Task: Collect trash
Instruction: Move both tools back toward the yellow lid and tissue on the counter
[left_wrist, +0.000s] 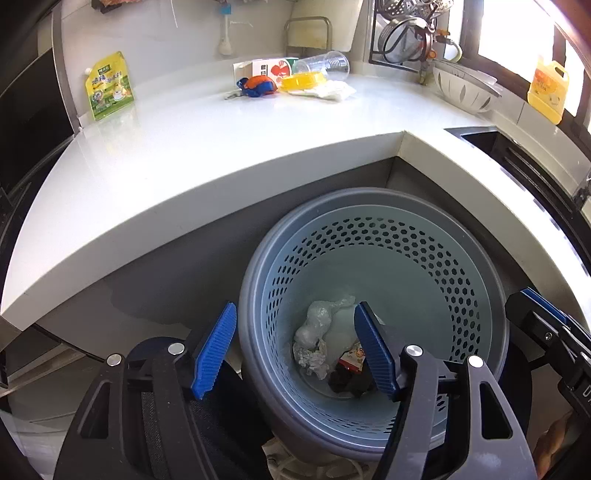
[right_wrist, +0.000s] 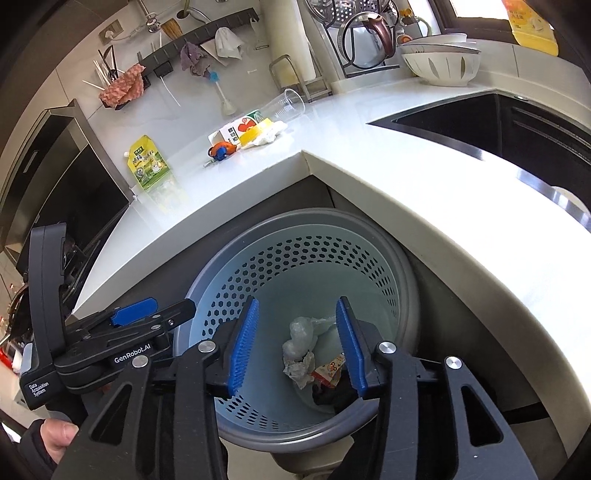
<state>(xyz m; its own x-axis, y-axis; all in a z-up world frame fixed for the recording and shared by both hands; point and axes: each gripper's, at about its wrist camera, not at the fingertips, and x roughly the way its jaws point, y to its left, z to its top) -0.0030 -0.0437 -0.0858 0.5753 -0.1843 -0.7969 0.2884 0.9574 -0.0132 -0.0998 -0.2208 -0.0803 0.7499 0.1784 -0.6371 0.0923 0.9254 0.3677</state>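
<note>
Both grippers are hovering over the bin (left_wrist: 373, 266), left gripper (left_wrist: 295, 347) and right gripper (right_wrist: 297, 343) fingers gaping wide, holding nothing. Trash is waiting far back on the bench (left_wrist: 184, 147): carton (left_wrist: 273, 68), light, crushable (pinch its flat sides), then the clear cup (left_wrist: 325, 63), flimsy and slippery.

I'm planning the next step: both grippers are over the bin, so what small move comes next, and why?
Probably lift the right gripper toward the counter. Both it and the left gripper are open and empty above the bin, while a clear cup, carton and tissue lie uncollected.
</note>
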